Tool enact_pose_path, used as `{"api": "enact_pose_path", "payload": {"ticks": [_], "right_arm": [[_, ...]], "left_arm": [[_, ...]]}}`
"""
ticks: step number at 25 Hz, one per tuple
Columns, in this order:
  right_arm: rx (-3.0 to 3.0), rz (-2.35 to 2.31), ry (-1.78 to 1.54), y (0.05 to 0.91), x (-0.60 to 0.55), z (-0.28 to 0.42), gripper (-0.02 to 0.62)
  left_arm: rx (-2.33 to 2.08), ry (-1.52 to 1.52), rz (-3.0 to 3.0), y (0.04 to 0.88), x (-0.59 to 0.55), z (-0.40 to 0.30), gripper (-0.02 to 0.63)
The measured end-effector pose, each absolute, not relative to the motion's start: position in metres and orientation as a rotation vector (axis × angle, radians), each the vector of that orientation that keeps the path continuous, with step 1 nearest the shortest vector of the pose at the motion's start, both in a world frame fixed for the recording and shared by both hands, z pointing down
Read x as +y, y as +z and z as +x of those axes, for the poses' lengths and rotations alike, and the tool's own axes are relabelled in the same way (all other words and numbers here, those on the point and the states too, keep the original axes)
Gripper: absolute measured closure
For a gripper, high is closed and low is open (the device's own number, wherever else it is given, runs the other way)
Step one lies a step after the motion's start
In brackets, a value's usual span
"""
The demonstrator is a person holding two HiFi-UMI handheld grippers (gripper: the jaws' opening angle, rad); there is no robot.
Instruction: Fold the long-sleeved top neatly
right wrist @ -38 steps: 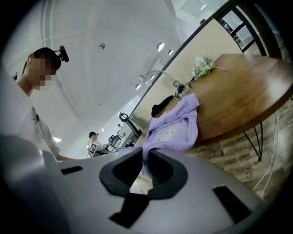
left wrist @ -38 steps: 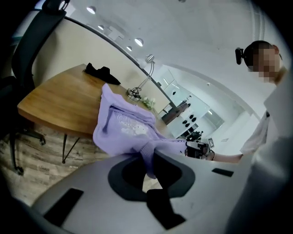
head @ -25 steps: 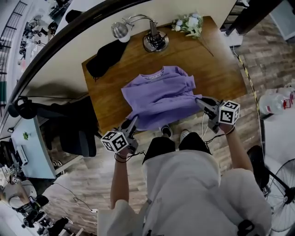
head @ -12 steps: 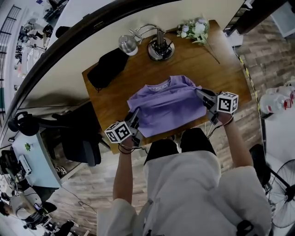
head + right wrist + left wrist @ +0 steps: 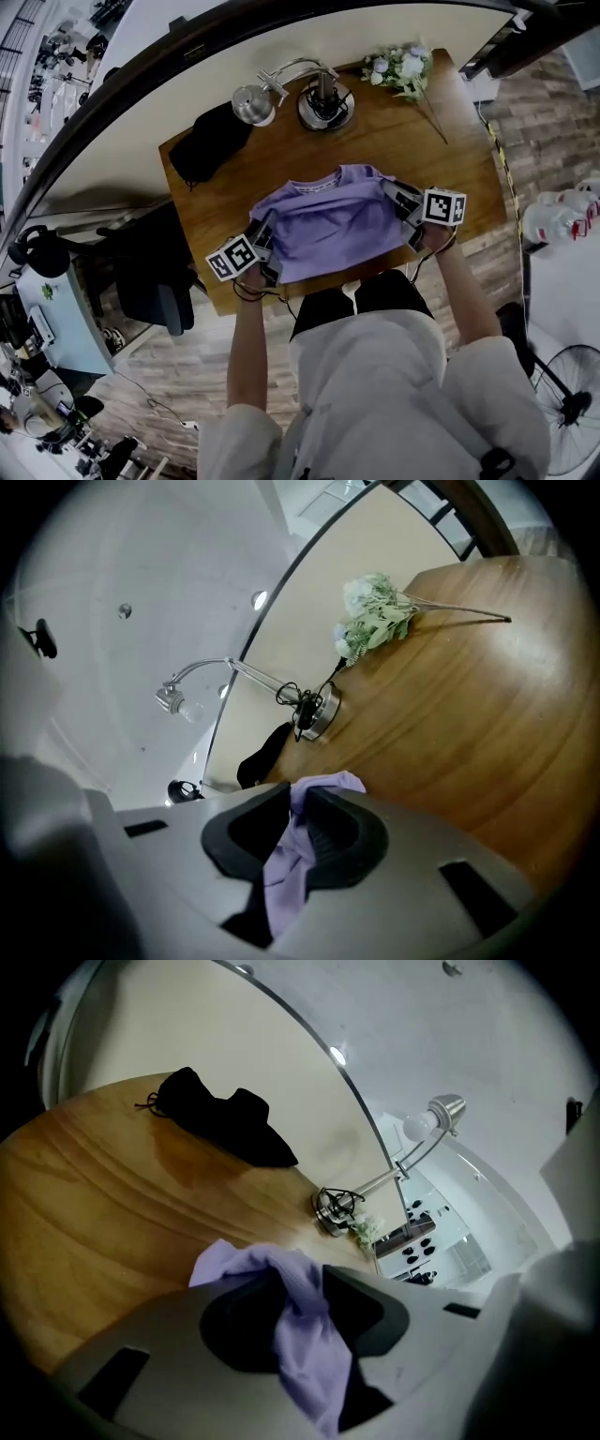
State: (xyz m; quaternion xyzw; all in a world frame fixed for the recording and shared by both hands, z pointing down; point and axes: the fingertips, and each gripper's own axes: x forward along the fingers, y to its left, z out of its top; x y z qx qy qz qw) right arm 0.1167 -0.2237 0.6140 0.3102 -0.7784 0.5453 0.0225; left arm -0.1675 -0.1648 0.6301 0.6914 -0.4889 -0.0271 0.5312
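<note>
Holding the soft purple long-sleeved top [image 5: 328,223] at both side edges: pinched in the left gripper [image 5: 264,234], clamped tight in the right gripper [image 5: 397,194]. On the left, just been easing the jaws apart, cloth still filling the gap. Versus a second ago: moved both grippers forward and lower over the brown wooden table [image 5: 450,141]; no longer dangling the hem off the near edge. Now lying flat between the grippers, collar just ahead of the tips.
</note>
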Motion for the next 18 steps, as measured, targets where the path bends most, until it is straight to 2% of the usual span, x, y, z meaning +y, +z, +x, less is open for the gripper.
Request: {"api": "enact_pose_path", "payload": {"ticks": [2, 5, 8, 11, 13, 18], "right_arm": [[-2.408, 0.958, 1.739, 0.617, -0.228, 0.116, 0.517], [-2.426, 0.924, 1.811, 0.614, -0.233, 0.115, 0.448], [-2.424, 0.899, 1.911, 0.606, -0.238, 0.112, 0.393], [-2.274, 0.998, 2.354, 0.609, -0.250, 0.123, 0.281], [-2.167, 1.042, 2.642, 0.607, -0.262, 0.124, 0.279], [-2.265, 0.952, 2.613, 0.587, -0.275, 0.114, 0.287]], "left_arm": [[-1.172, -0.102, 1.636, 0.629, -0.168, -0.166, 0.399], [-1.199, -0.130, 1.637, 0.625, -0.171, -0.167, 0.340], [-1.250, -0.105, 1.633, 0.624, -0.176, -0.179, 0.337], [-1.338, -0.067, 1.588, 0.632, -0.177, -0.194, 0.337], [-1.403, -0.100, 1.535, 0.633, -0.181, -0.208, 0.337], [-1.524, -0.161, 1.464, 0.628, -0.194, -0.234, 0.337]]}}
